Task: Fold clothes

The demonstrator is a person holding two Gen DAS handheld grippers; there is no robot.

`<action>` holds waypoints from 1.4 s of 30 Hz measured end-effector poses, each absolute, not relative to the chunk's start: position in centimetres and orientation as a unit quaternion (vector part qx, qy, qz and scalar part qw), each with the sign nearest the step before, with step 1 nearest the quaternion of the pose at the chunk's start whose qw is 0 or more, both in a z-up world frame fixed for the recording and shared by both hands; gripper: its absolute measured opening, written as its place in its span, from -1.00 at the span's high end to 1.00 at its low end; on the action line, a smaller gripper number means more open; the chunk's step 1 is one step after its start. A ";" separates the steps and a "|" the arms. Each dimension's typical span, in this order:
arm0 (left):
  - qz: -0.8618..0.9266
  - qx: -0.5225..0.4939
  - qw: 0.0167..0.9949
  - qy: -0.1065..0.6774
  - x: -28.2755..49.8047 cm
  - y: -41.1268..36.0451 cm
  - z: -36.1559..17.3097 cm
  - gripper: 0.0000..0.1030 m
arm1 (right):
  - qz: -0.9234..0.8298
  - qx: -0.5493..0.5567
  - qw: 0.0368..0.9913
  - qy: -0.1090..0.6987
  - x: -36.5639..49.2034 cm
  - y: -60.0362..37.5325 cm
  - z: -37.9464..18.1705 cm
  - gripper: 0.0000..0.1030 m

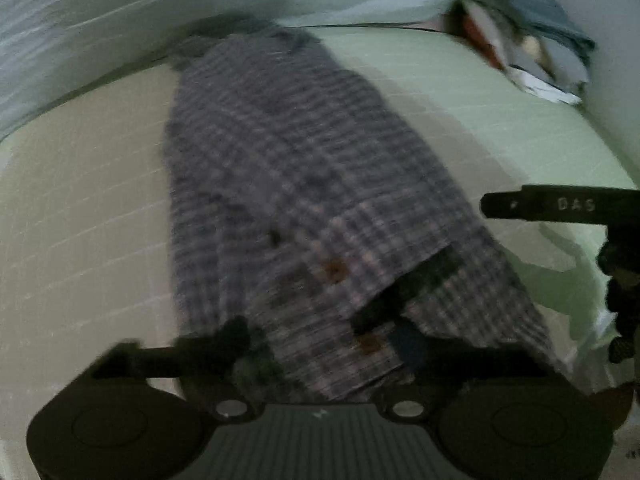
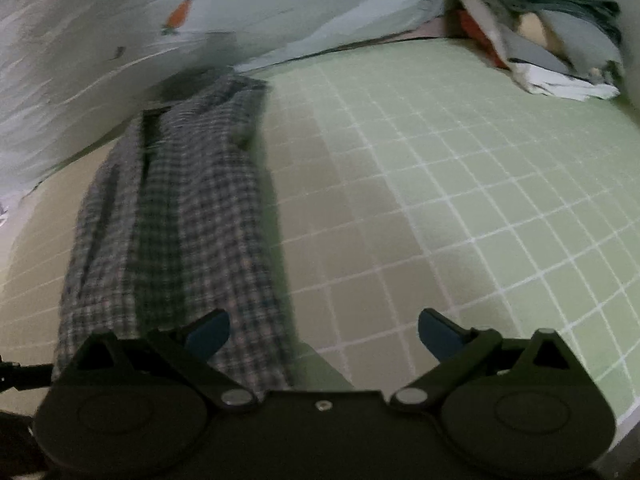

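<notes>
A grey plaid shirt (image 1: 288,184) with brown buttons lies folded into a long strip on the green checked bedsheet (image 1: 460,92). My left gripper (image 1: 316,326) hangs over the shirt's near end, jaws spread wide, with the buttoned hem lying loose between the blurred fingers. One finger of my right gripper (image 1: 552,205) pokes in from the right, beside the shirt. In the right wrist view the same shirt (image 2: 180,220) runs along the left. My right gripper (image 2: 324,332) is open, its left blue pad (image 2: 208,334) above the shirt's right edge and the other over bare sheet (image 2: 460,200).
A pale blue quilt with a carrot print (image 2: 180,16) is bunched along the far side behind the shirt. A pile of folded clothes (image 2: 560,40) sits at the far right corner. The bed's edge curves down at the right.
</notes>
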State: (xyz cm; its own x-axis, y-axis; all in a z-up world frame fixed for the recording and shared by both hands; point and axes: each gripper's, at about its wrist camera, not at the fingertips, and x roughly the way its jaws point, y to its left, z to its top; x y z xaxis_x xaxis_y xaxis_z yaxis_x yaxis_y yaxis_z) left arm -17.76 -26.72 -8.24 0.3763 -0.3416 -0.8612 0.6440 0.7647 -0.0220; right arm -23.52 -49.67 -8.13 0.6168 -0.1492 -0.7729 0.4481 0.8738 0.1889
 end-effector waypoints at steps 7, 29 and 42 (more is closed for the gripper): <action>-0.220 0.141 0.830 0.492 -17.1 -23.6 -8.8 -0.70 | -0.092 0.177 0.901 0.384 -21.4 -46.2 -6.7 -0.79; -0.231 0.082 0.832 0.497 -16.8 -19.9 -8.6 -0.71 | -0.062 0.197 0.918 0.339 -26.0 -42.7 -4.3 0.91; -0.245 0.091 0.814 0.518 -17.4 -20.8 -10.0 -0.71 | -0.136 0.189 0.886 0.401 -28.3 -43.9 -7.0 0.16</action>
